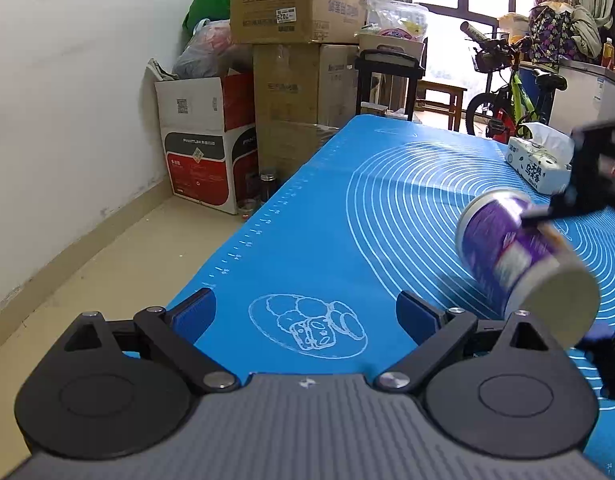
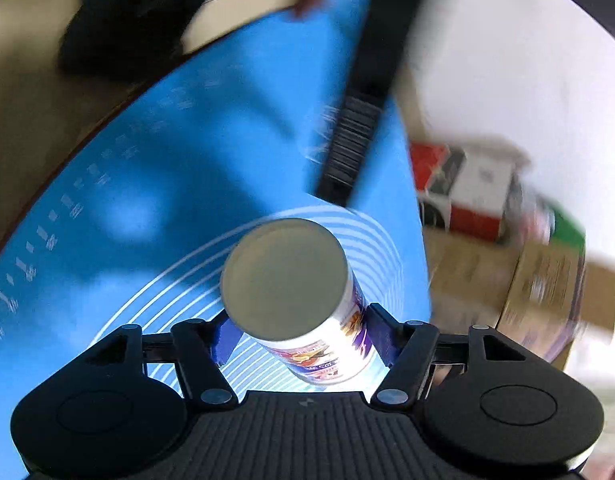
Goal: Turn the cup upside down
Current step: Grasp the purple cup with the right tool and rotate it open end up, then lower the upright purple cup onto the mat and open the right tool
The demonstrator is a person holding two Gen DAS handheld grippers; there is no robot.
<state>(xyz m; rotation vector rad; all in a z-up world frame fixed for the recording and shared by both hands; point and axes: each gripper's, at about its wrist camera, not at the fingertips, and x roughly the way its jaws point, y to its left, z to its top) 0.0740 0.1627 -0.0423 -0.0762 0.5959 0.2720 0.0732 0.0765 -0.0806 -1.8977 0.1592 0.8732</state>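
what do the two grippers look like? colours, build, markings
Both match. The left gripper has a grey ribbed body with a small light logo at its front edge, black rounded housings with circular insets, black linkage bars on silver pivot pins, and blue fingers. The right gripper has the same build, its ribbed body looking darker. No cables or sleeves visible.

The cup (image 1: 523,256) hangs tilted above the baking mat (image 1: 327,208) on the desk, between the right hand-held gripper's (image 2: 299,336) fingers. A tissue pack (image 1: 541,162) lies behind it; stacked cardboard boxes (image 1: 295,60) stand beyond the mat's far-left edge.
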